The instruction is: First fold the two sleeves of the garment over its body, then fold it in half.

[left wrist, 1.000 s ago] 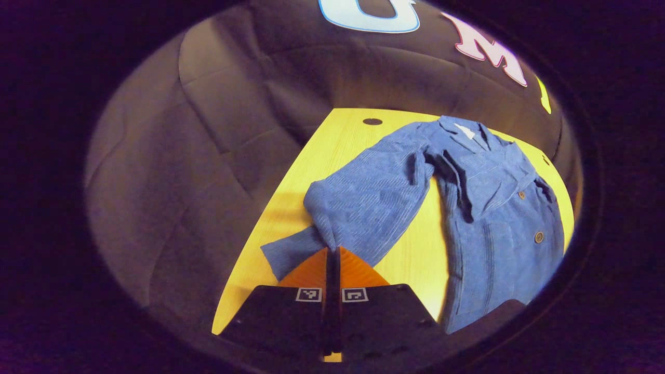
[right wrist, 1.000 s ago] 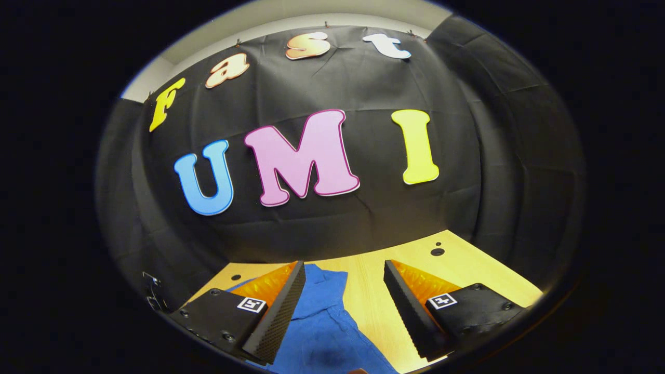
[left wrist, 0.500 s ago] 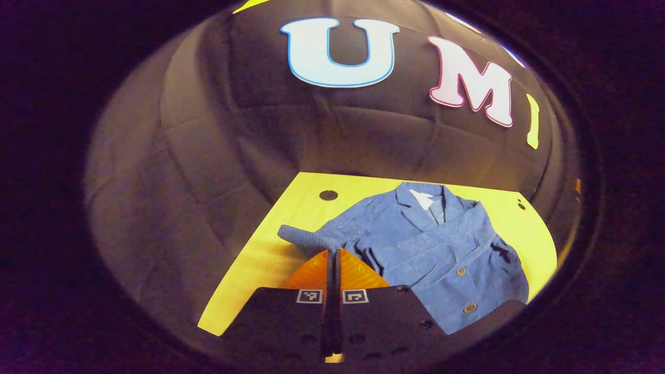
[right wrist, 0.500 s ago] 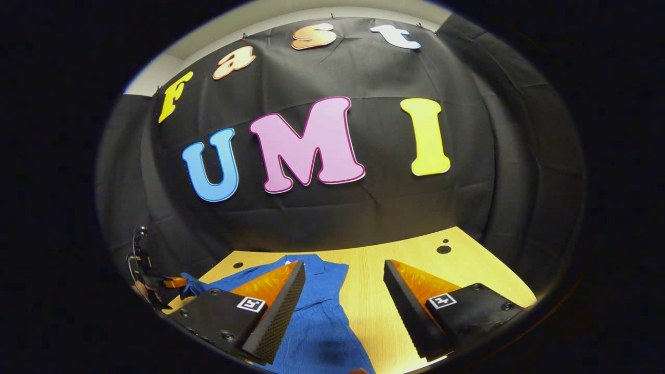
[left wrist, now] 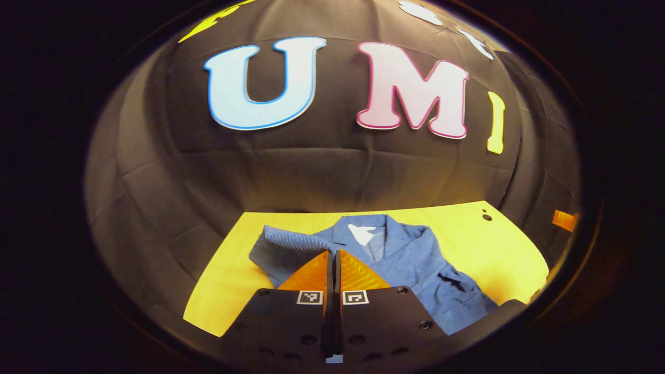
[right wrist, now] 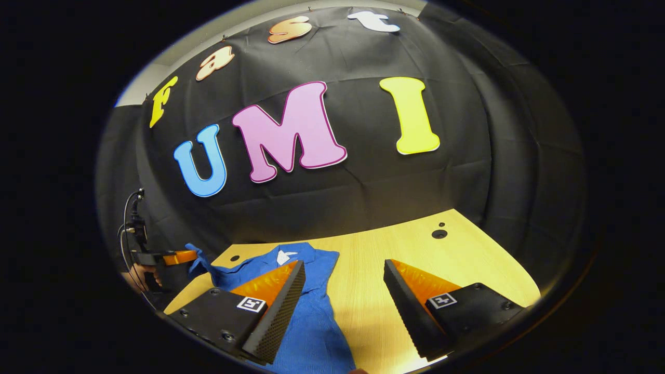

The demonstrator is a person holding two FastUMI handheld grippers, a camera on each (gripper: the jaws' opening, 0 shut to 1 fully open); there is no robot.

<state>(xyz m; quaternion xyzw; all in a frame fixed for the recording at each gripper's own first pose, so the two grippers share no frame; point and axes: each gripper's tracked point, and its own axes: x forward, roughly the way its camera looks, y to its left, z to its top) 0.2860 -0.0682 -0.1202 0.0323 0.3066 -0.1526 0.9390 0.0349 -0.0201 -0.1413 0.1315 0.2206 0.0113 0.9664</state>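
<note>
A blue corduroy jacket (left wrist: 415, 259) lies face up on the yellow wooden table (left wrist: 499, 249), its collar towards the back wall. My left gripper (left wrist: 333, 252) is shut on one sleeve (left wrist: 283, 240), whose cuff end sticks out to the left of the fingers. The right gripper view shows that same left gripper (right wrist: 176, 257) at the far left, holding the sleeve (right wrist: 200, 259) raised above the table. My right gripper (right wrist: 343, 280) is open above the table, and nothing sits between its fingers. The jacket (right wrist: 311, 322) lies under its left finger.
Black cloth walls close in the table at the back and sides. A small round hole (right wrist: 439, 234) sits near the table's far right corner, also seen as a hole (left wrist: 487, 217). A hand (right wrist: 137, 275) holds the left gripper at the table's left edge. Bare wood (right wrist: 374, 311) lies right of the jacket.
My left gripper has lifted the sleeve off the table and carried it in towards the jacket's body, turning to face the collar. The right gripper stayed open and barely shifted.
</note>
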